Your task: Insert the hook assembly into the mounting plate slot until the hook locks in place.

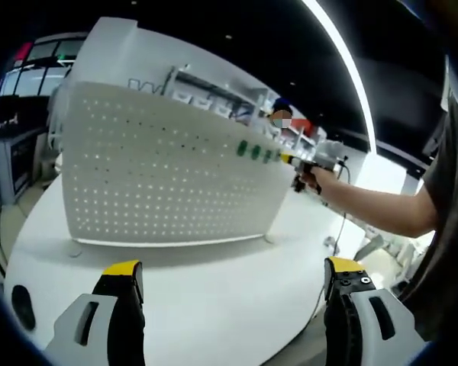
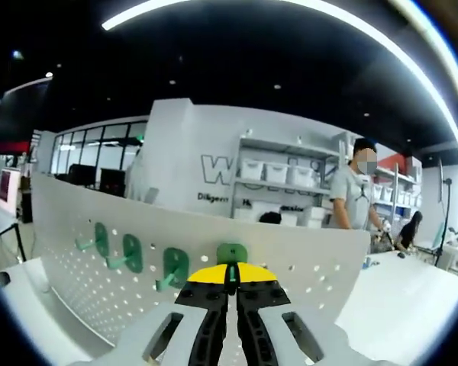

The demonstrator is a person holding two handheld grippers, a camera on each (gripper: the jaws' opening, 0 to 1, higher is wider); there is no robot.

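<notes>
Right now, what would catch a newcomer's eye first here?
The white pegboard standing upright on the white table, with a row of green hooks along its upper part. The right gripper is shut on the fourth hook at the board, while the left gripper waits open over the table.

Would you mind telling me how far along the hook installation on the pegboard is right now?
Done: three green hooks already hang on the white pegboard. In hand: the right gripper holds a fourth green hook against the board. Left: whether it has locked cannot be seen. The left gripper is open, idle.
</notes>
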